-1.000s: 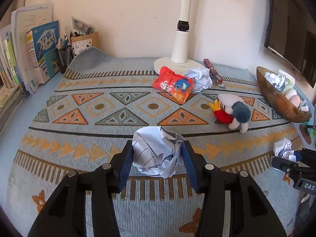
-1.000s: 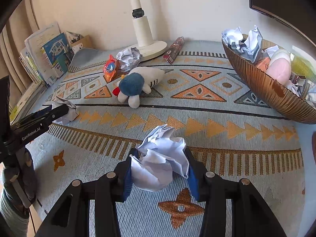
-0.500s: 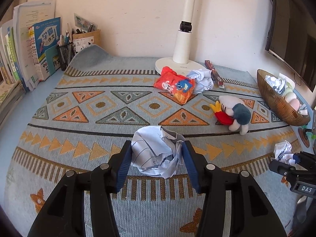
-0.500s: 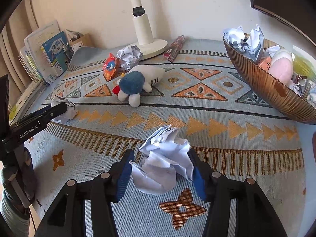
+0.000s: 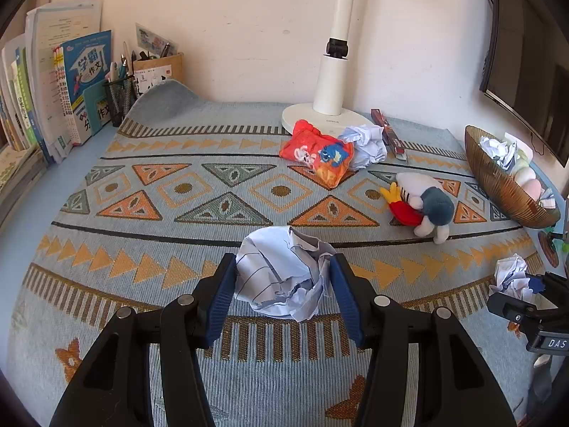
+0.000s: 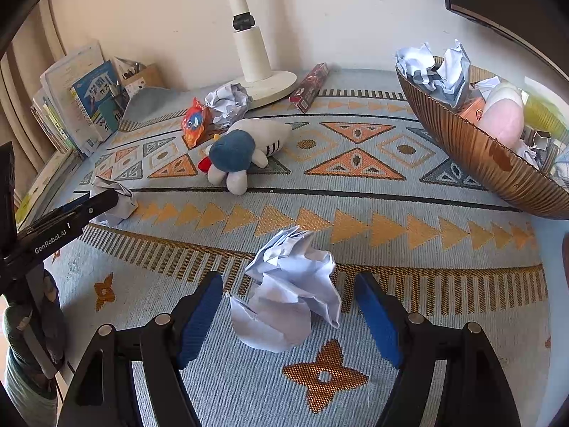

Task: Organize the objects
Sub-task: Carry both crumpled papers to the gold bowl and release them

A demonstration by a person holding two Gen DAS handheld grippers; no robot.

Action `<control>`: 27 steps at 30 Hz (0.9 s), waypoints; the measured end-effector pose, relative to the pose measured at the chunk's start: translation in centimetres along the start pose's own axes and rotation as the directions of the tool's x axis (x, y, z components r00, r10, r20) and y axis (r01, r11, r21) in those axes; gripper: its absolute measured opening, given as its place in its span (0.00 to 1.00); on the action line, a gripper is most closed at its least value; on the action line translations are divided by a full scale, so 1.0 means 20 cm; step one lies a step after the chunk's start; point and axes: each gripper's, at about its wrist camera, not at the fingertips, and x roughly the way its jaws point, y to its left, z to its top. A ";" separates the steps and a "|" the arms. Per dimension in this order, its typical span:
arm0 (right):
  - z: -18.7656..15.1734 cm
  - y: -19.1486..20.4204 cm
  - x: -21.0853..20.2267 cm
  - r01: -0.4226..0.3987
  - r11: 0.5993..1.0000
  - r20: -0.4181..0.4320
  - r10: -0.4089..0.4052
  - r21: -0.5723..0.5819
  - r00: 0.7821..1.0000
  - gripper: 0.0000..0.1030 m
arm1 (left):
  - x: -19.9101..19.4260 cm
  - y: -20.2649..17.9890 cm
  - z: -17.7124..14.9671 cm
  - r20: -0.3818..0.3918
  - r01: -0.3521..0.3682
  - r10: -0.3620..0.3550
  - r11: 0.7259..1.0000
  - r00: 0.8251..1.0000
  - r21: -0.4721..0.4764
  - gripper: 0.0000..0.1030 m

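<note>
The right gripper [image 6: 288, 315] stands wide, its jaws having just been opening; a crumpled white paper ball [image 6: 290, 291] lies loose on the patterned rug [image 6: 391, 213] between its blue pads [image 6: 199, 318], with a clear gap on both sides, so nothing is grasped. The ball is a lumpy wad with no clear long axis, one peak poking away from the claw.

The left gripper [image 5: 282, 293] is narrower, its jaws having just been opening slightly. A lined paper ball [image 5: 284, 274] sits between its pads [image 5: 222, 299]; the left pad touches the paper, the right is at its edge, and whether they still press cannot be told.

Ahead of the right claw lies one plush toy [image 6: 245, 149], stretched on its side with its blue end toward the claw. Beyond it are one red snack packet [image 6: 193, 124], a third paper ball [image 6: 227, 101], a lamp base [image 6: 270, 83] and one dark red box [image 6: 309, 83] pointing toward the wall. To the far right sits a brown bowl [image 6: 473, 153] holding more crumpled paper and a pink item. That makes three loose paper balls on the rug, plus those in the bowl. Far left, books [image 5: 53, 82] lean at the wall.
</note>
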 end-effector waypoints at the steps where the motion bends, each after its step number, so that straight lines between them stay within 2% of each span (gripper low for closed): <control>1: 0.00 0.01 -0.01 -0.031 0.999 0.004 0.031 -0.010 1.000 0.64 | 0.00 0.00 0.00 -0.001 0.001 -0.001 1.000 1.000 0.000 0.49; 2: -0.01 0.02 -0.01 -0.048 0.999 0.009 0.048 -0.023 0.999 0.55 | 0.00 0.00 0.00 -0.001 0.000 0.000 1.000 1.000 0.000 0.49; 3: -0.01 0.03 -0.02 -0.043 0.998 0.018 0.044 -0.034 0.999 0.50 | 0.00 0.00 0.00 0.000 0.000 0.000 1.000 1.000 0.000 0.49; 6: -0.02 0.05 -0.03 -0.043 0.998 0.034 0.045 -0.054 0.998 0.44 | 0.00 0.00 0.00 0.000 0.000 0.000 1.000 1.000 0.001 0.49; 15: -0.02 0.05 -0.09 -0.024 0.999 0.087 0.027 -0.036 0.996 0.44 | 0.00 -0.02 0.00 -0.001 0.007 -0.007 1.000 1.000 0.016 0.49; 18: -0.02 -0.01 -0.15 -0.091 0.996 0.101 0.088 0.024 0.991 0.43 | 0.01 -0.10 0.02 -0.031 0.023 -0.021 0.996 0.999 0.085 0.46; 19: -0.01 -0.04 -0.18 -0.126 0.991 0.109 0.120 0.045 0.987 0.43 | 0.01 -0.15 0.04 -0.049 0.049 -0.045 0.994 0.998 0.101 0.44; 20: -0.01 -0.07 -0.23 -0.125 0.990 0.130 0.117 0.057 0.985 0.43 | -0.01 -0.19 0.08 -0.049 0.086 -0.081 0.991 0.996 0.105 0.44; 23: 0.05 -0.22 -0.44 -0.090 0.990 0.224 0.063 0.110 0.973 0.43 | -0.08 -0.39 0.22 -0.034 0.203 -0.200 0.969 0.979 0.138 0.44; 25: 0.11 -0.37 -0.60 -0.051 0.984 0.290 -0.001 0.171 0.957 0.43 | -0.08 -0.56 0.33 -0.049 0.288 -0.284 0.943 0.957 0.163 0.44; 27: 0.17 -0.54 -0.73 -0.004 0.969 0.342 -0.083 0.246 0.936 0.43 | -0.06 -0.74 0.44 -0.072 0.377 -0.370 0.910 0.926 0.172 0.44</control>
